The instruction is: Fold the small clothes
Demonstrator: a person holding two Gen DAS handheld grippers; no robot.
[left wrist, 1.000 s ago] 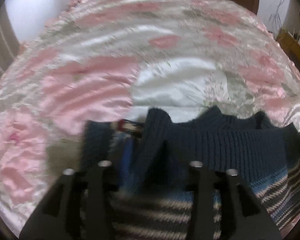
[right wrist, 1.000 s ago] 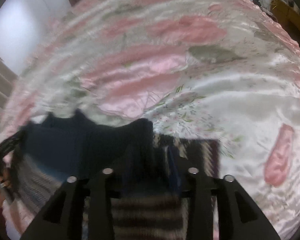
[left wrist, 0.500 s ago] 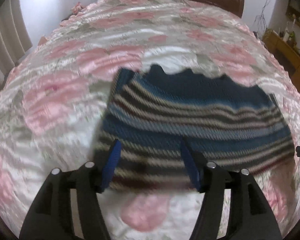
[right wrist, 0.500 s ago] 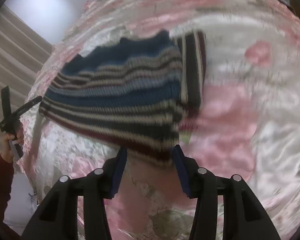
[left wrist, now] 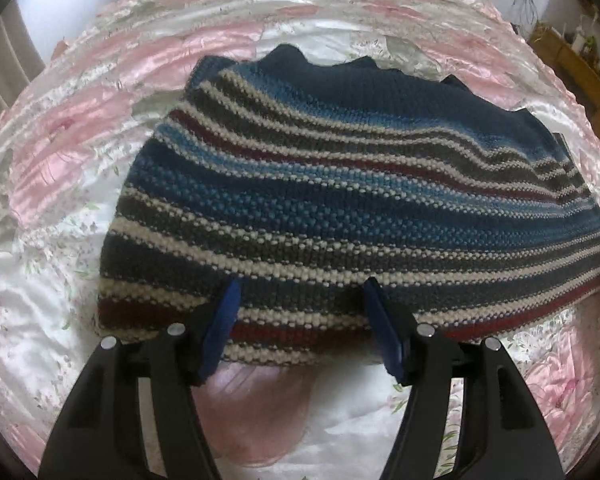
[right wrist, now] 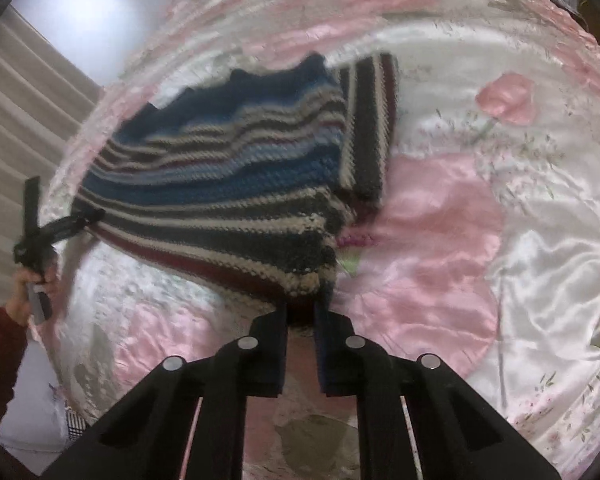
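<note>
A striped knit sweater (left wrist: 340, 200) in navy, blue, cream and maroon lies folded on the bed. My left gripper (left wrist: 302, 284) is open, its blue pads (left wrist: 224, 320) spread wide over the sweater's near hem. In the right wrist view the sweater (right wrist: 228, 176) has a folded sleeve along its right side. My right gripper (right wrist: 301, 310) has its fingers drawn close on the sweater's near corner, with knit fabric between them. The left gripper (right wrist: 60, 224) shows at the sweater's far left corner, held by a hand (right wrist: 32, 288).
A shiny pink-and-white floral bedspread (left wrist: 60, 128) covers the whole bed and is wrinkled. A wooden cabinet (left wrist: 572, 64) stands past the bed's right side. Pleated curtains (right wrist: 16, 120) hang at the left. A red sleeve (right wrist: 0, 344) enters from the lower left.
One second ago both grippers were shut on the sweater, carrying it over. They then let go, leaving it folded flat. Now the right gripper has shut on the near corner; the left stays open.
</note>
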